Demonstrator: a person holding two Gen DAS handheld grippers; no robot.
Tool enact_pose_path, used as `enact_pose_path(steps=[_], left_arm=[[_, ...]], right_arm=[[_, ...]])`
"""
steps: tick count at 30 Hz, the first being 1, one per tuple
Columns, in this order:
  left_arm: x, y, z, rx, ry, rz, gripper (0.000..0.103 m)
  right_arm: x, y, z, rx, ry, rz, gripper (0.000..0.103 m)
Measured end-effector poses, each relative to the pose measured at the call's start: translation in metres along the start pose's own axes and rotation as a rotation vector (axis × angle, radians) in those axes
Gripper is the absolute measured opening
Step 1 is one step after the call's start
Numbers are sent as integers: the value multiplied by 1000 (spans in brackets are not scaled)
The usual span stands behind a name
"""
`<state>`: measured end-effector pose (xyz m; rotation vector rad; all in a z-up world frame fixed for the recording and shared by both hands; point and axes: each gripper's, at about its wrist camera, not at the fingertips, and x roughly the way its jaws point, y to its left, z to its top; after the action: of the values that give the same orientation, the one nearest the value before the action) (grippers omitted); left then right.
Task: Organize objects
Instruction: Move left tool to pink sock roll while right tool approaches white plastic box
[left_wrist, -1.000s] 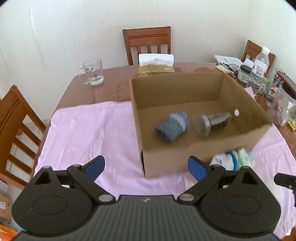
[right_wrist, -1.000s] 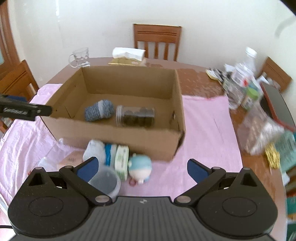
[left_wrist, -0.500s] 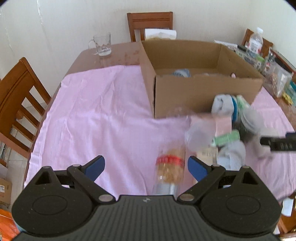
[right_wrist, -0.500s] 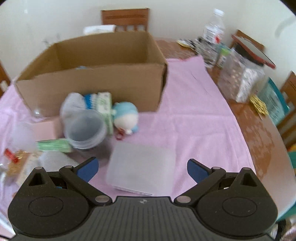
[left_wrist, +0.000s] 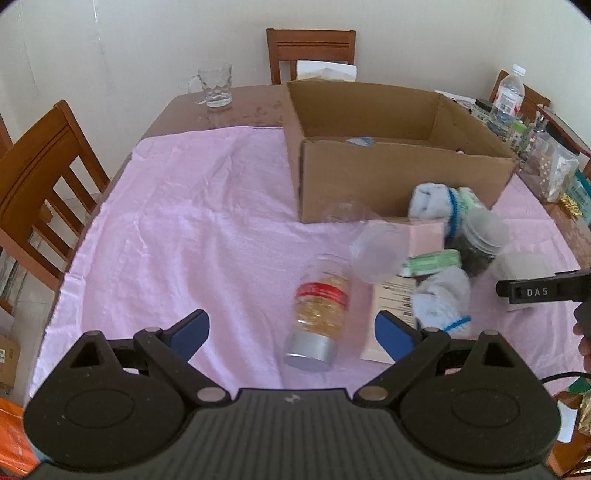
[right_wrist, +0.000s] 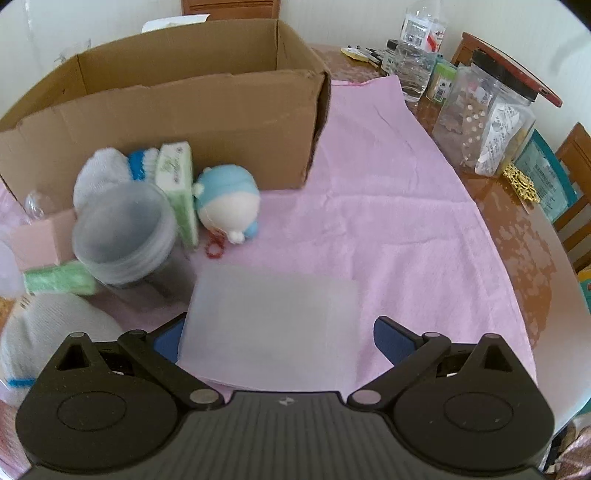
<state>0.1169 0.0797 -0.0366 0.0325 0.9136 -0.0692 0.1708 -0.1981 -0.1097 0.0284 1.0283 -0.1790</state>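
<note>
The clear plastic jar with red label and silver lid (left_wrist: 319, 312) is laid on the pink cloth (left_wrist: 177, 236), lid toward the wide-open left gripper (left_wrist: 291, 328). The right gripper (right_wrist: 279, 338) is spread around a flat translucent case (right_wrist: 273, 321).

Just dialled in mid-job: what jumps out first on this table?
The big open cardboard box at the far side of the pink cloth dominates. Against its near wall sits a jumble of items: a blue-and-white plush toy, rolled socks and a grey-lidded jar. A clear jar with a red label lies on its side between the open left gripper's fingers.
</note>
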Motion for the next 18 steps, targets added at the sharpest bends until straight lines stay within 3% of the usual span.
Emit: enact_pose_path(steps=[6, 13, 18], left_arm=[[-5, -34, -10, -12, 5, -11, 96], [-10, -73, -29, -12, 5, -52, 96], [-4, -100, -43, -28, 17, -33, 96]], right_arm=[[2, -27, -7, -55, 18, 22, 103], [9, -58, -12, -93, 19, 120, 103], [10, -63, -12, -181, 15, 165, 103]])
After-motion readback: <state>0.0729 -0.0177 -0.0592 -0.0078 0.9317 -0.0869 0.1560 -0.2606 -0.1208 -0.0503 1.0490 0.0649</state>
